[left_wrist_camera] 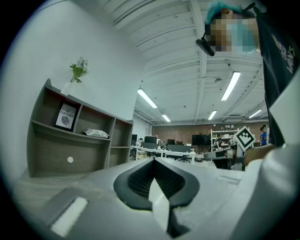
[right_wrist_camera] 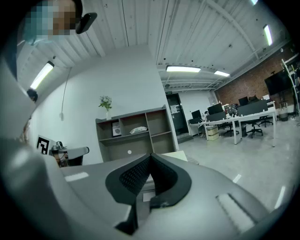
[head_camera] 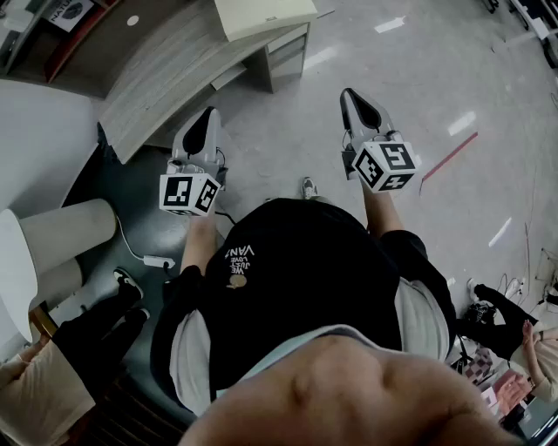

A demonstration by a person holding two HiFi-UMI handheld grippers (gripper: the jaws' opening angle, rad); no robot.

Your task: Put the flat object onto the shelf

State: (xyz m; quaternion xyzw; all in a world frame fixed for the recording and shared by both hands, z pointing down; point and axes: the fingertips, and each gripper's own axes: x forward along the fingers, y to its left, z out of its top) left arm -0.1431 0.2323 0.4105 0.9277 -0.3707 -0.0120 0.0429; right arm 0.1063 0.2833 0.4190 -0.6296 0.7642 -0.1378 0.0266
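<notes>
Open-plan office, glossy pale floor [head_camera: 392, 96] with a red line [head_camera: 449, 157] painted across it, rows of desks [left_wrist_camera: 164, 151] far at the back under strip lights.

Flat white packet [left_wrist_camera: 96, 133] lying on the middle board of the wooden shelf [left_wrist_camera: 51, 150], in the centre compartment of the upper row; seen again, small, from the right gripper view [right_wrist_camera: 138, 130]. Whether this packet is the flat object meant: cannot tell. Printed card [left_wrist_camera: 65, 116] standing upright in the compartment just left of it. Green sprig [left_wrist_camera: 78, 70] in a small vase on the shelf's top board, near the left end. Cream-topped drawer unit [head_camera: 266, 22] just beside the shelf's right end.

Well apart from the shelf, left gripper [left_wrist_camera: 153, 161] held in front of the body, jaws pressed together, ribbed pads meeting, nothing between them. Right gripper [right_wrist_camera: 150, 159] alongside, jaws likewise together and empty. Both raised side by side in the head view, left gripper [head_camera: 205, 122] pointing toward the shelf [head_camera: 157, 78], right gripper [head_camera: 357, 100] over bare floor.
</notes>
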